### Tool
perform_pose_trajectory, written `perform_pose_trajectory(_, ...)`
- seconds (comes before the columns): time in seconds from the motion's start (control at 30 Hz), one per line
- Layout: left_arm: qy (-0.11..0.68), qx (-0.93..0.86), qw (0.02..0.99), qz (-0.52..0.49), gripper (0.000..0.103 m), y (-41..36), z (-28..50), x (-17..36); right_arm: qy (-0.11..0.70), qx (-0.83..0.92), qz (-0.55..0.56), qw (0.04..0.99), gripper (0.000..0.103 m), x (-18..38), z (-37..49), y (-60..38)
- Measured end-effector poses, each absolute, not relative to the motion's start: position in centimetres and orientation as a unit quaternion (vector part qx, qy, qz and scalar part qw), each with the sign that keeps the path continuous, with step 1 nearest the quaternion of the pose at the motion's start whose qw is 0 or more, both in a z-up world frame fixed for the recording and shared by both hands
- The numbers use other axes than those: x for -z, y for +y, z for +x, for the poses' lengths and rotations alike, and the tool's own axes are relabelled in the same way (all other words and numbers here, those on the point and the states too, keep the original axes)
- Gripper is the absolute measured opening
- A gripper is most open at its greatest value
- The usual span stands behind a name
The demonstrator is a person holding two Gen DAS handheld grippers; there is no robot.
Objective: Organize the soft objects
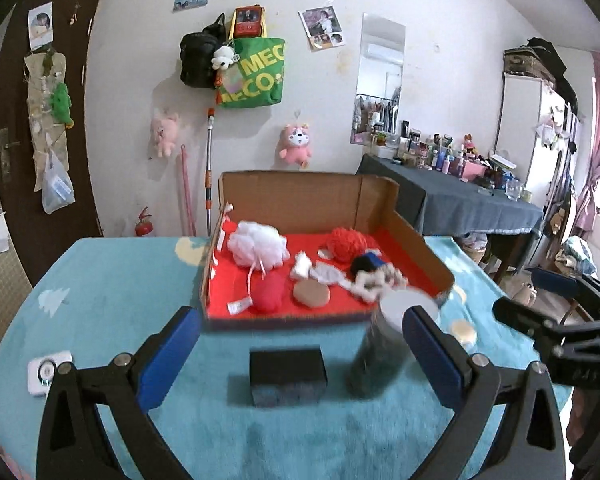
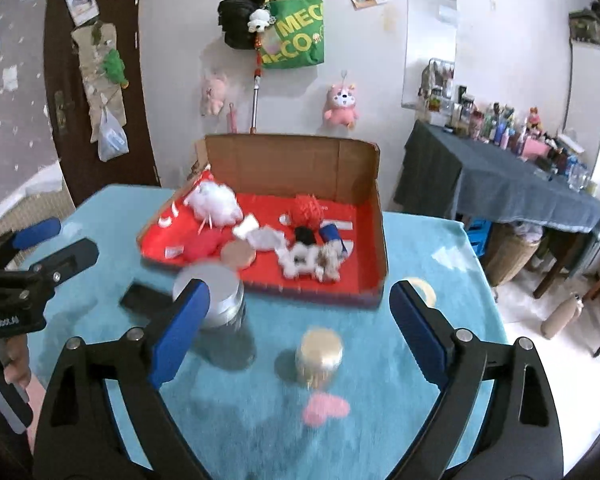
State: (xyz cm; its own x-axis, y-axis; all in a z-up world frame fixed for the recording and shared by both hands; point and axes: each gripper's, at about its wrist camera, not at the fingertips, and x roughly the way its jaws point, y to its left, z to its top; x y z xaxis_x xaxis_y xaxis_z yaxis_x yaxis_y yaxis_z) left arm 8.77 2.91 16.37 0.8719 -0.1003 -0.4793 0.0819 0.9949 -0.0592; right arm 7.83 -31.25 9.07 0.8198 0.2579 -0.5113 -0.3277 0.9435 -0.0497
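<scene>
A cardboard box with a red floor (image 1: 416, 236) (image 2: 374, 248) stands on the teal table. In it lie a white mesh puff (image 1: 258, 244) (image 2: 216, 200), a red yarn ball (image 1: 346, 242) (image 2: 308, 208), a red soft ball (image 1: 268, 290), a tan round sponge (image 1: 311, 294) (image 2: 238, 255), a rope toy (image 1: 374, 280) (image 2: 308, 260) and other soft pieces. My left gripper (image 1: 300, 356) is open over a black block (image 1: 287, 374). My right gripper (image 2: 300, 328) is open above a small gold-lidded jar (image 2: 319, 354). A pink soft piece (image 2: 325, 409) lies in front of that jar.
A dark jar with a silver lid (image 1: 384, 340) (image 2: 216, 296) stands before the box. A white device (image 1: 46, 372) lies at the table's left. A round tan item (image 1: 462, 330) (image 2: 420, 288) lies right of the box. A cluttered grey table (image 2: 520, 188) stands at the right.
</scene>
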Motion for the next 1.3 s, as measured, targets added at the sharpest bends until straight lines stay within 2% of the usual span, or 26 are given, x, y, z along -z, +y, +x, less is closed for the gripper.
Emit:
perform_pose_trajectory(0.27,0.287,0.056,0.956,-0.016,0.103,1.6,6.7,-10.3,0.284,-0.136,-0.071,0.946,0.093,-1.7,4.7,-31.2)
perform_pose_trajectory(0.6,0.379,0.022,0.925,-0.004,0.103,1.0,8.9,-3.5,0.367,-0.101,-0.054,0.923,0.093,5.5,7.4,-32.2)
perform_pose_trajectory(0.83,0.418,-0.008,0.909,0.007,0.103,0.8,9.8,-2.2,0.372,-0.090,-0.052,0.922,0.094,6.7,7.4,-32.5)
perform_pose_trajectory(1.3,0.413,-0.012,0.910,0.006,0.103,0.9,9.8,-2.2,0.373,-0.084,-0.039,0.923,0.097,6.8,7.5,-32.7)
